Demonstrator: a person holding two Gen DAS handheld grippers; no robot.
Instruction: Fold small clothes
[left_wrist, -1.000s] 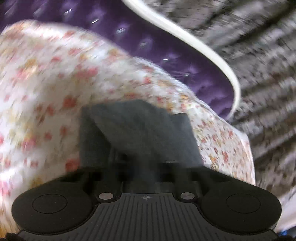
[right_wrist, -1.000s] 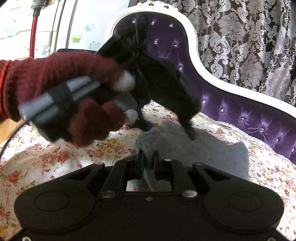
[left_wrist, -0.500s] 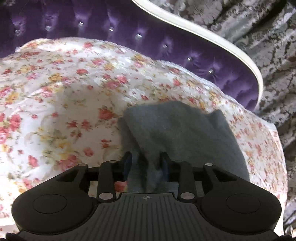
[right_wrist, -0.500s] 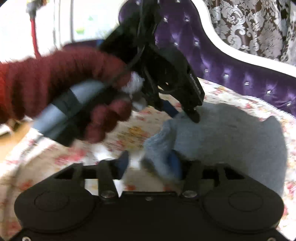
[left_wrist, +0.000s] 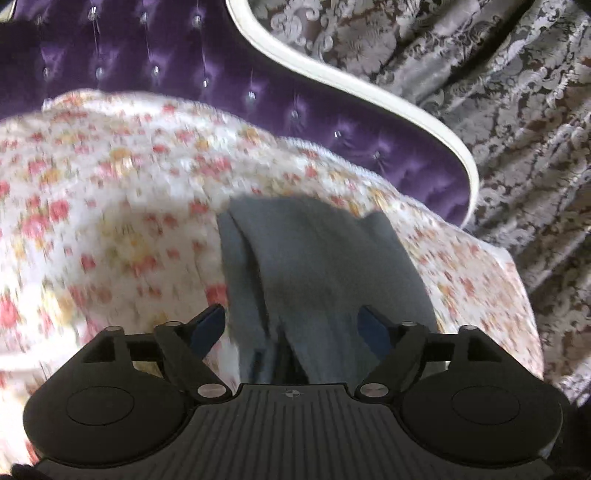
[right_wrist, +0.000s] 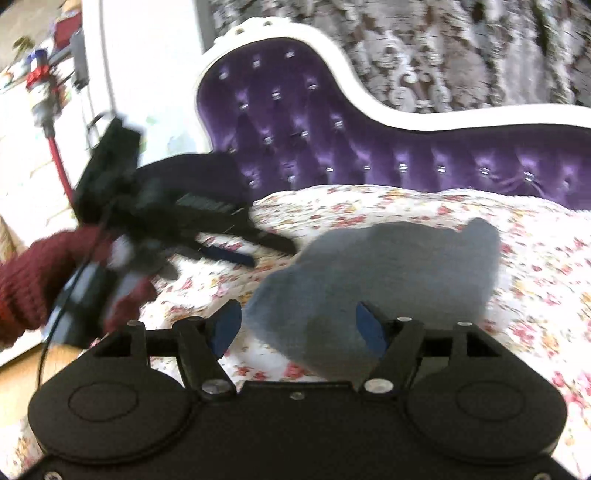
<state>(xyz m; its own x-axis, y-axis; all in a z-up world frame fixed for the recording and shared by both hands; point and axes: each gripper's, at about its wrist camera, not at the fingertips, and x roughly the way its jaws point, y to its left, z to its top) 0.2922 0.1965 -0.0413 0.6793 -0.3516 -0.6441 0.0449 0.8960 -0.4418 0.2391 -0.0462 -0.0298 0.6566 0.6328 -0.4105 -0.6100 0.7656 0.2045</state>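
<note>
Both tools (left_wrist: 291, 325) (right_wrist: 297, 325) just opened, grey garment (right_wrist: 388, 280) released, lying folded on floral cover (right_wrist: 535, 266)

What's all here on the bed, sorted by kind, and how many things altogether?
Grey garment: 1
Floral bedspread: 1
Purple tufted headboard: 1
Hand-held grippers, jaws open: 2, left gripper and right gripper
Red knitted glove: 1
Total: 6

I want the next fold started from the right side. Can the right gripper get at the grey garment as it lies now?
Probably yes. The right gripper has just opened, and the grey garment lies flat on the floral cover directly ahead, its near edge between the jaws. The left gripper sits off to the side, clear.
</note>
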